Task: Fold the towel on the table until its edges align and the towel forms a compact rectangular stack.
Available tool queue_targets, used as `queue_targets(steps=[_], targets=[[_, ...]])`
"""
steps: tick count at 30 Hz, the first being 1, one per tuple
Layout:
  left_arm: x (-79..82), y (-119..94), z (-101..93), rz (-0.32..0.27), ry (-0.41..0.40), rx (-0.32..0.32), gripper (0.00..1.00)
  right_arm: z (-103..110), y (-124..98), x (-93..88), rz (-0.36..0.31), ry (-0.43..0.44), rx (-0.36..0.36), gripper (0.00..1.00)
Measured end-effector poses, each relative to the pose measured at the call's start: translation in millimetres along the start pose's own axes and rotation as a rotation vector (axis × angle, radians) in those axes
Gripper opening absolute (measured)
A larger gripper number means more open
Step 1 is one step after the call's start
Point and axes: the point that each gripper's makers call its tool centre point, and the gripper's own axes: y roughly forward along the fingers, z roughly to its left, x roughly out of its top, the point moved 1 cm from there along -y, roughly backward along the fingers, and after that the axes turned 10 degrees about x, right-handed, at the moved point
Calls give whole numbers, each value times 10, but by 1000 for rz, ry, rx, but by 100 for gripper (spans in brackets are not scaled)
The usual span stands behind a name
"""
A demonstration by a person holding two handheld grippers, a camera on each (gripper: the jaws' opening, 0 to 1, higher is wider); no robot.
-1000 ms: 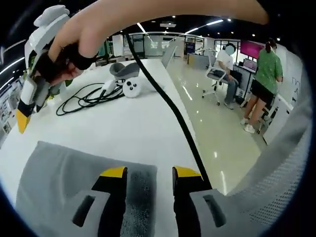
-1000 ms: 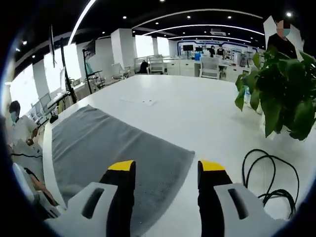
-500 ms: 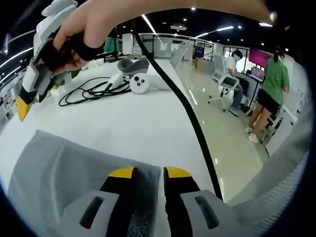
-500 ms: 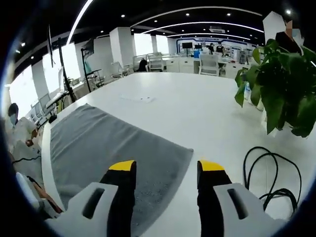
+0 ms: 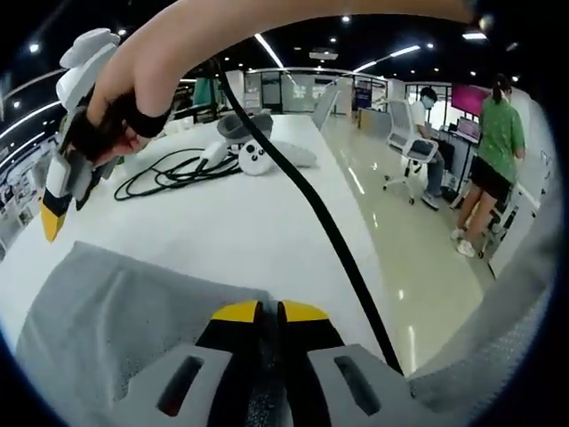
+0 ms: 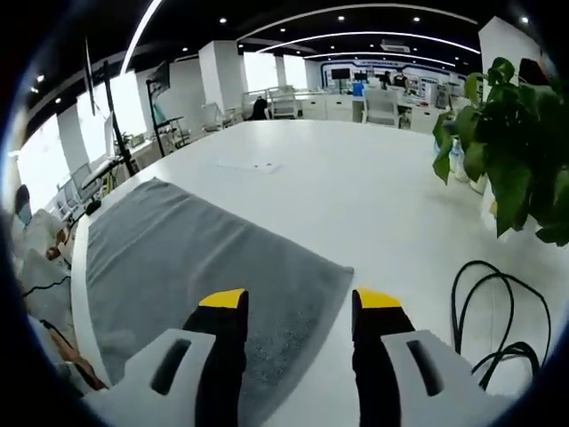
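The jaws of the left gripper stand pressed almost together at the near edge of the grey towel, with a dark sliver of cloth between them, so they look clamped on its hem, though the view is too tight there to be sure how much cloth they hold. The towel lies flat on the white worktop, spreading away from this gripper to the view's left, its corner just at the yellow tips.

In the right gripper view the right gripper has its jaws wide apart, one over the towel and the other over the bare worktop, so the cloth's edge runs between them. They straddle the edge near the corner and do not appear to pinch it. The towel's long axis runs away from these jaws toward the upper left of that view.

In the left gripper view the right gripper, held by a hand, hovers above the worktop beyond the towel's far left side. A black cable crosses the worktop near the left jaws

So the relation that matters: the left side seems secured, the right corner lies directly between open jaws and only needs closing before the lift
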Motion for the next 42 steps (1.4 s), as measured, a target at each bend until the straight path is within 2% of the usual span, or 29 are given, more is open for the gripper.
queue_targets(steps=[7, 15, 18, 20, 26, 30, 33, 34, 35, 37, 40, 42], targets=[[-7, 6, 6, 0, -19, -19, 7, -93, 69, -46, 19, 13, -28, 43], [-6, 0, 9, 5, -39, -38, 7, -226, 287, -91, 48, 32, -45, 42], [-6, 1, 11, 4, -36, -41, 7, -277, 359, -80, 45, 46, -52, 39], [-5, 1, 12, 5, -33, -43, 7, -326, 397, -57, 23, 85, -61, 38], [-2, 3, 17, 8, -38, -48, 7, -539, 509, -68, 22, 102, -97, 33], [-3, 3, 19, 7, -35, -47, 7, -527, 525, -102, 25, 110, -110, 23], [-4, 5, 20, 6, -34, -49, 7, -570, 536, -190, 52, 109, -123, 21], [-5, 6, 22, 6, -37, -52, 7, -569, 540, -165, 37, 79, -116, 19], [-4, 7, 24, 6, -38, -54, 7, -559, 534, -193, 41, 99, -123, 17], [-5, 6, 23, 5, -40, -59, 7, -485, 523, -185, 45, 61, -98, 7], [-6, 2, 20, 6, -42, -58, 7, -443, 512, -183, 32, 32, -97, 6], [-5, 2, 20, 5, -41, -58, 7, -435, 510, -177, 18, 41, -88, 4]])
